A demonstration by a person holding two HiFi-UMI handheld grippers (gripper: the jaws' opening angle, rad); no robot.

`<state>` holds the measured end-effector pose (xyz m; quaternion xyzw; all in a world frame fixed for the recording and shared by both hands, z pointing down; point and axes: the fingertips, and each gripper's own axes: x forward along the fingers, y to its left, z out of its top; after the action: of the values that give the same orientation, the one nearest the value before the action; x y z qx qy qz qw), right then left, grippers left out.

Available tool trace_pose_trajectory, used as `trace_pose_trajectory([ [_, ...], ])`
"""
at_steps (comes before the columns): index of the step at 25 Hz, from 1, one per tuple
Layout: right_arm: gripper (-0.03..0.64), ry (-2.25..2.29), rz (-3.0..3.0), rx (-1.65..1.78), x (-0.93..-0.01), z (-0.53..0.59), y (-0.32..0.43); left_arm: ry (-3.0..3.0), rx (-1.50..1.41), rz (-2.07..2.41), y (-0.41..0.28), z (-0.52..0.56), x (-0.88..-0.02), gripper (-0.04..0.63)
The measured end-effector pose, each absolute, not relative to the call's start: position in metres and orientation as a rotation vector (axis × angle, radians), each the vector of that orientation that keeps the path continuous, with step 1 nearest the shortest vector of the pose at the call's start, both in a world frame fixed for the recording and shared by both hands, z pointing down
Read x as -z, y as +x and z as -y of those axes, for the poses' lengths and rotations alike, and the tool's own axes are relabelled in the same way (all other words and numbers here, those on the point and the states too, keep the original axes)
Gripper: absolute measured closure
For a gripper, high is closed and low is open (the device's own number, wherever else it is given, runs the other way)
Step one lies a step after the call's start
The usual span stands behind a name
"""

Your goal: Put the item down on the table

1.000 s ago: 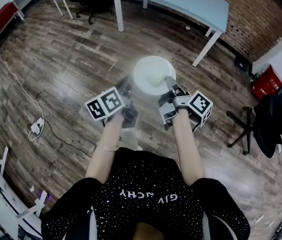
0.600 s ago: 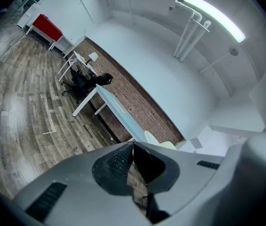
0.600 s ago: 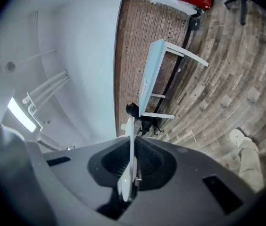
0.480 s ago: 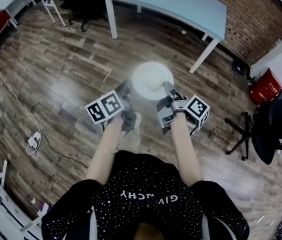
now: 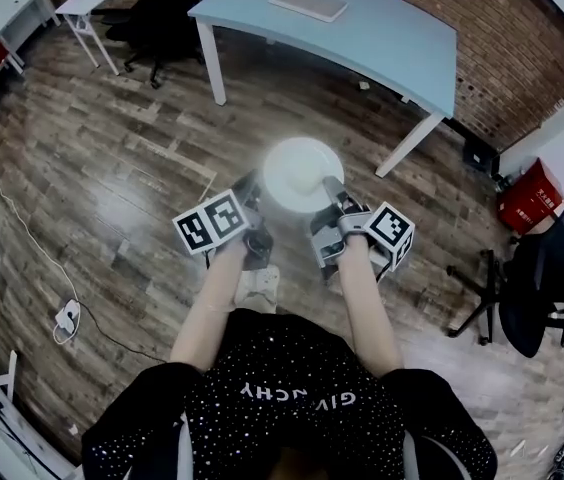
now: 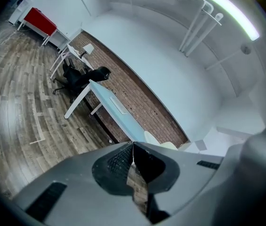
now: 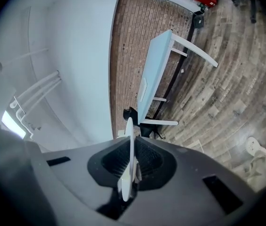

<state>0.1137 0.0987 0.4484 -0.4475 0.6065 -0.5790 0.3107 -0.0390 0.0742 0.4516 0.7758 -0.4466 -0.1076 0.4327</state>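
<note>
A white plate [image 5: 300,171] hangs over the wooden floor, level, in front of the person. My right gripper [image 5: 330,190] is shut on its near right rim; in the right gripper view the plate [image 7: 129,166] shows edge-on, pinched between the jaws of that gripper [image 7: 130,145]. My left gripper [image 5: 252,193] sits by the plate's left rim. In the left gripper view this gripper [image 6: 133,147] has its jaw tips together, with floor showing through the slit and a pale bit of plate [image 6: 155,139] just beyond. The light blue table [image 5: 362,30] stands ahead.
A flat white slab [image 5: 307,3] lies on the table's far part. Black office chairs stand at the back left [image 5: 157,13] and at the right [image 5: 552,263]. A red box [image 5: 527,196] is by the brick wall. A power strip [image 5: 65,316] and cord lie at left.
The person has walked towards the blue table, which now sits lower and nearer in the head view. Both grippers and the plate keep their positions relative to each other.
</note>
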Motion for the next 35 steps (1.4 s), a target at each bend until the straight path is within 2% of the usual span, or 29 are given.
trace_pose_trajectory([
  [12,0.586,-1.198,-1.600,1.515,-0.440,0.062,0.126,1.954,0.258,1.096,-0.029,0.088,-0.441,0.580],
  [25,0.586,-1.181,-1.606,1.541,-0.453,0.146,0.139,1.900,0.264,1.098,-0.019,0.164,-0.465,0.580],
  [35,0.586,-1.146,-1.620,1.579,-0.455,0.264,0.156,1.876,0.282,1.146,-0.002,0.275,-0.464,0.580],
])
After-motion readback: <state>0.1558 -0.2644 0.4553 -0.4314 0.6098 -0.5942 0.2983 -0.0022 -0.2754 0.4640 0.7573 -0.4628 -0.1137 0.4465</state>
